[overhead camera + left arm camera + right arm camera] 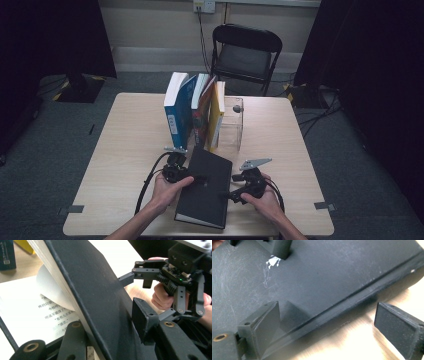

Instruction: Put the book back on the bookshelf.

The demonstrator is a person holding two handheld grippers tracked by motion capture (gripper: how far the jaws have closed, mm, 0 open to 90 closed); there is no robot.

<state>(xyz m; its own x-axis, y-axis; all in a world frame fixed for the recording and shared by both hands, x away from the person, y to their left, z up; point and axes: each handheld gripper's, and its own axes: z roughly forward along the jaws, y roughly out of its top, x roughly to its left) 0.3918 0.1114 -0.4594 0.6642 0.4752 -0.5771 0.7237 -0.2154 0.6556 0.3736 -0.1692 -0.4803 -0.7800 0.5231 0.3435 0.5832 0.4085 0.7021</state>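
So far the black book (pixel 205 187) lies flat on the near part of the counter (pixel 125 150), just in front of the row of standing books, and it is only partly in hand. The left gripper (pixel 176 170) has its jaws pinching the cover and a wad of pages at the book's left edge, lifted off a printed page (pixel 30 312). The right gripper (pixel 248 184) waits at the right edge with jaws spread, one over the cover, one over bare wood, gripping nothing. Standing the book up with the others looks like what is left.

Counted: one black book, two grippers, probably four upright books (pixel 195 112), though the spines crowd together, one clear box (pixel 231 125), one folding chair (pixel 245 52).
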